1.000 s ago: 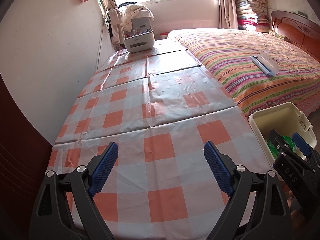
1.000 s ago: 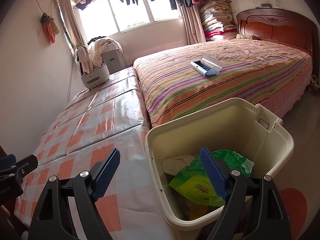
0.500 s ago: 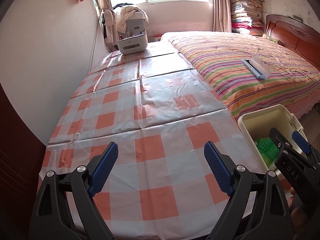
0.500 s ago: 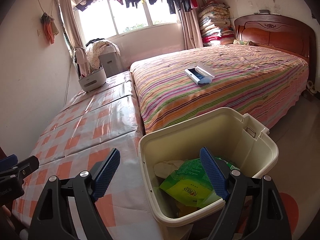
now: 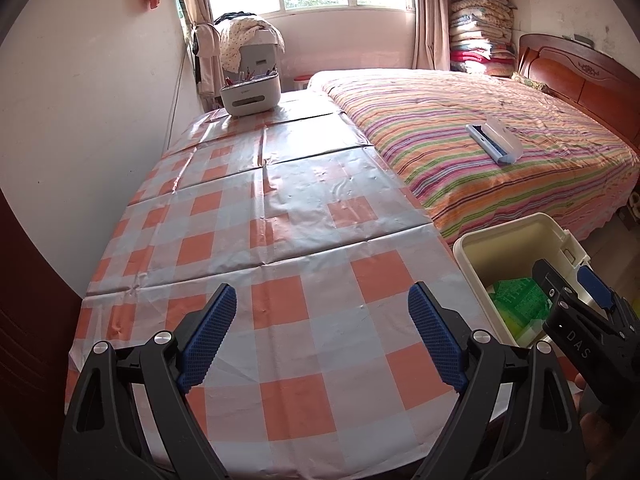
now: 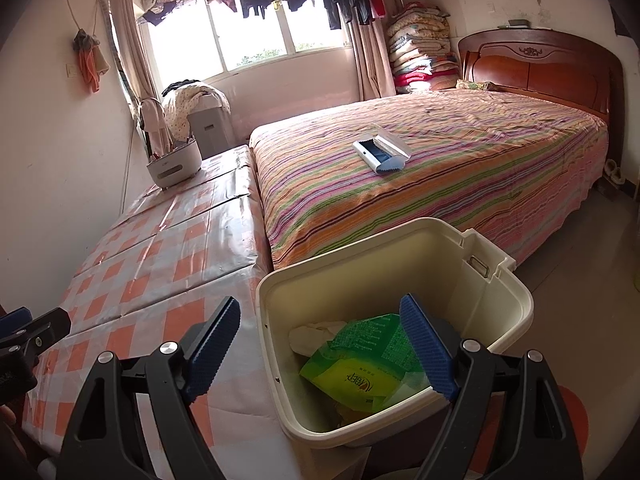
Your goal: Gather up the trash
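A cream plastic bin (image 6: 504, 296) stands on the floor between the table and the bed. Inside it lie a green and yellow wrapper (image 6: 360, 364) and a crumpled white tissue (image 6: 312, 334). My right gripper (image 6: 320, 344) hangs open above the bin's near rim, nothing between its blue pads. My left gripper (image 5: 322, 336) hovers open over the near end of the checked tablecloth (image 5: 280, 264), also with nothing in it. In the left wrist view the bin (image 5: 516, 240) and the right gripper (image 5: 576, 300) show at the lower right.
A white caddy (image 5: 250, 94) with small tools stands at the table's far end. A striped bed (image 6: 440, 168) with a white and blue case (image 6: 382, 154) on it lies to the right. A wall runs along the table's left side. Bare floor (image 6: 592, 280) lies right of the bin.
Both views have pulled back and tilted up a little: the bin and table sit smaller and farther off, and more of the window shows. Both grippers stayed open and empty.
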`<state>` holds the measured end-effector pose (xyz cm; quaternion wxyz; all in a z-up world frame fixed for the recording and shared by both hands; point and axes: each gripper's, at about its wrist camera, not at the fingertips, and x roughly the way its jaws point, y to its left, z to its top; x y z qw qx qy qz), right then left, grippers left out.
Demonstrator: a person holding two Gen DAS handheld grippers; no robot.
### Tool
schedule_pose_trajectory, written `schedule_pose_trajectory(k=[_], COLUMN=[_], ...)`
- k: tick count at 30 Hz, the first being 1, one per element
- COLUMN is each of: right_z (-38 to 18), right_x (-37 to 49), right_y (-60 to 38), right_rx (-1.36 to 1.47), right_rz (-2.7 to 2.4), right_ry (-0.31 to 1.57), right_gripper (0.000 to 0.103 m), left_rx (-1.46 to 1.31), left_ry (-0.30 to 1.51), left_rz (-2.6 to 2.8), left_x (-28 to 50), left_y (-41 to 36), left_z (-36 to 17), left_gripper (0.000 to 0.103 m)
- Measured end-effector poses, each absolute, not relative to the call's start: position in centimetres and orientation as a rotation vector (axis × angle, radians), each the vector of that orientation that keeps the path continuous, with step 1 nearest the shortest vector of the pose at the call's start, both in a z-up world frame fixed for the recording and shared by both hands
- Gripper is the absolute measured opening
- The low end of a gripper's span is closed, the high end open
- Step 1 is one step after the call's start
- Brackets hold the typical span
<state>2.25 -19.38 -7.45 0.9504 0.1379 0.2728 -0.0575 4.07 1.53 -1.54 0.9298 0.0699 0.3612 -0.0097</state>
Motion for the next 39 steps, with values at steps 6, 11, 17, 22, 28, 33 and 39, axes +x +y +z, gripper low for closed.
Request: schedule_pose_trajectory(k=[6, 11, 17, 22, 28, 33, 39], right_z=[-7.4, -7.4, -7.5, -7.5, -7.6, -7.6, -7.8], right_x=[2.2, 2.1, 2.0, 1.9, 1.9, 1.8, 1.8], right_y=[-19.6, -19.8, -19.9, -20.0, -20.0, -20.0, -20.0], right_rx=[0.281, 0.279, 0.275, 0.277, 0.279, 0.277, 0.279], right_rz=[-0.123, -0.13, -0.132, -0.136, -0.136, -0.137, -0.14], right_ry=[0.559, 0.56, 0.564, 0.567, 0.569, 0.567, 0.572], right_gripper=[0.08, 0.08, 0.08, 0.08, 0.08, 0.08, 0.08], left_rx=[0.131, 0.127, 0.129, 0.128, 0.134, 0.158, 0.177], left_ry=[0.76, 0.776, 0.79, 0.791, 0.791, 0.787, 0.775], left_rz=[-0.039, -0.051, -0.064, -0.074, -0.088, -0.096, -0.096], left_x=[4.2, 4.2, 4.2, 4.2, 4.0, 3.8, 3.6], left_y=[1.3, 1.2, 0.9, 0.8, 0.3, -0.4, -0.9], left_z=[-1.8, -2.0, -2.3, -2.3, -2.3, -2.3, -2.2], left_gripper=[0.086, 0.086, 0.086, 0.086, 0.086, 0.087, 0.097])
